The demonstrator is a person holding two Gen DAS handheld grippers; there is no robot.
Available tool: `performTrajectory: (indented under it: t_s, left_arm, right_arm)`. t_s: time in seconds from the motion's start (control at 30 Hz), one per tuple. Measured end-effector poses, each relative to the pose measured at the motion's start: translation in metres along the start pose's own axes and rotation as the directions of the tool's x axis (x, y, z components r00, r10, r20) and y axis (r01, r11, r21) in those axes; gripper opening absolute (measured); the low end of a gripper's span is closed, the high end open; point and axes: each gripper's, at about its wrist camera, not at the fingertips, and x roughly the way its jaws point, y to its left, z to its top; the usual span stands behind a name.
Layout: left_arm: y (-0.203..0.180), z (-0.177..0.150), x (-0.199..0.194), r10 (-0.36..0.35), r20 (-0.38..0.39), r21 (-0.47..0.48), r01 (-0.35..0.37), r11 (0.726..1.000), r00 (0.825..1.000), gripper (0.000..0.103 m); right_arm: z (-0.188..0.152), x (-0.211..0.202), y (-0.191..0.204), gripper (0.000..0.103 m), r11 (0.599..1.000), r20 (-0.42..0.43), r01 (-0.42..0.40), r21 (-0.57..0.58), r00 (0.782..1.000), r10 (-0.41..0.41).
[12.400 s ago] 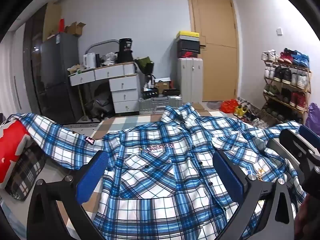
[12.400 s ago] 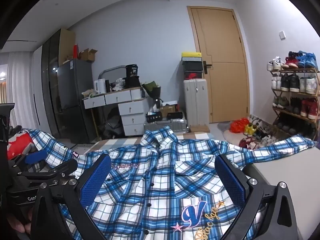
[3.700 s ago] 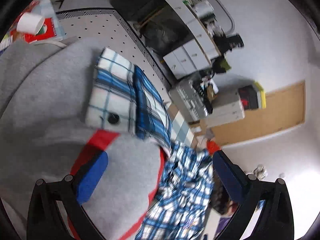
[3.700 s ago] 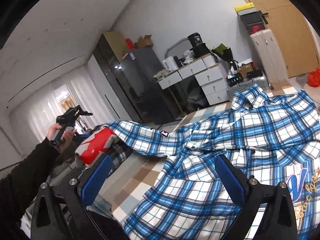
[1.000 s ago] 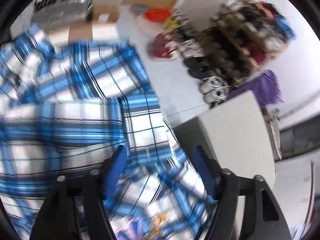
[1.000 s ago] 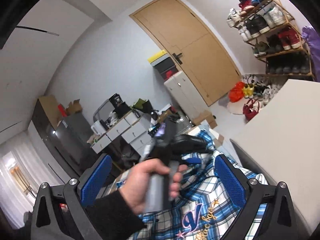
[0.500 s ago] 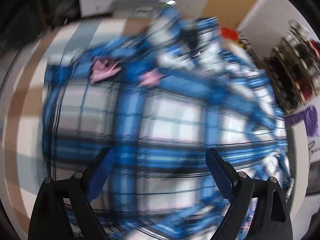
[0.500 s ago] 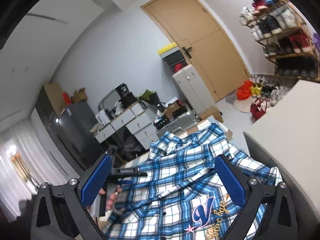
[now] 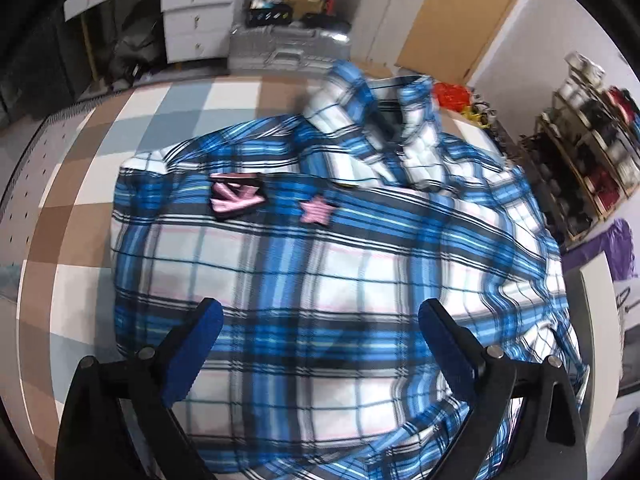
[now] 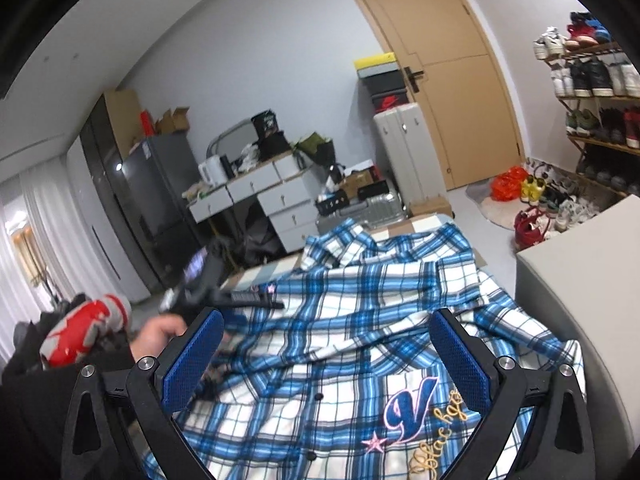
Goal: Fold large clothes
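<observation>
A large blue and white plaid shirt (image 9: 320, 260) lies front up on a checked bed cover (image 9: 80, 200), collar (image 9: 360, 92) at the far end. A sleeve with pink patches (image 9: 236, 198) lies folded across its chest. My left gripper (image 9: 318, 316) hovers over that folded part pointing steeply down; its jaws are opening and hold nothing. In the right wrist view a hand (image 10: 160, 332) holds it at the shirt's left edge. My right gripper (image 10: 324, 332) stands open above the shirt's lower front (image 10: 380, 320), near the embroidered V (image 10: 408, 404), nothing between its fingers.
A grey block (image 10: 580, 260) borders the shirt on the right. A red and grey garment (image 10: 88, 332) sits at the left. Beyond the bed stand a silver suitcase (image 9: 288, 48), white drawers (image 9: 196, 20), a fridge (image 10: 160, 200), a door (image 10: 448, 80) and a shoe rack (image 10: 600, 100).
My left gripper swung from the shirt's right side across to its left and its jaws spread wide. The sleeve now lies folded over the chest. My right gripper rolled slightly.
</observation>
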Motion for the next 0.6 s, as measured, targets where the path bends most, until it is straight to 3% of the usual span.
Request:
performTrajectory:
  t_s: [0.13, 0.27, 0.33, 0.4, 0.47, 0.6]
  left_arm:
    - [0.02, 0.007, 0.029, 0.046, -0.066, -0.053, -0.05, 0.997, 0.997, 0.096]
    - [0.019, 0.013, 0.024, 0.033, -0.076, -0.058, -0.038, 0.998, 0.997, 0.096]
    - [0.015, 0.019, 0.013, -0.013, -0.063, -0.038, 0.01, 0.999, 0.998, 0.096]
    - [0.009, 0.027, -0.005, -0.083, -0.003, -0.022, 0.083, 0.996, 0.997, 0.096]
    - [0.001, 0.031, -0.01, -0.107, 0.023, 0.006, 0.107, 0.994, 0.994, 0.096]
    - [-0.008, 0.038, 0.027, -0.084, -0.063, 0.048, 0.087, 0.995, 0.994, 0.096]
  right_arm:
    - [-0.006, 0.021, 0.002, 0.103, 0.999, -0.087, 0.039, -0.029, 0.995, -0.041]
    - [0.004, 0.053, -0.011, 0.103, 0.991, -0.197, 0.127, -0.032, 0.972, -0.131]
    - [0.02, 0.075, -0.02, 0.103, 0.986, -0.262, 0.163, -0.02, 0.951, -0.162]
    - [0.044, 0.119, -0.026, 0.103, 0.98, -0.363, 0.183, -0.083, 0.91, -0.2]
    - [0.054, 0.162, -0.028, 0.103, 0.972, -0.437, 0.188, -0.141, 0.869, -0.231]
    - [0.051, 0.254, -0.033, 0.103, 0.955, -0.603, 0.163, -0.247, 0.746, -0.283]
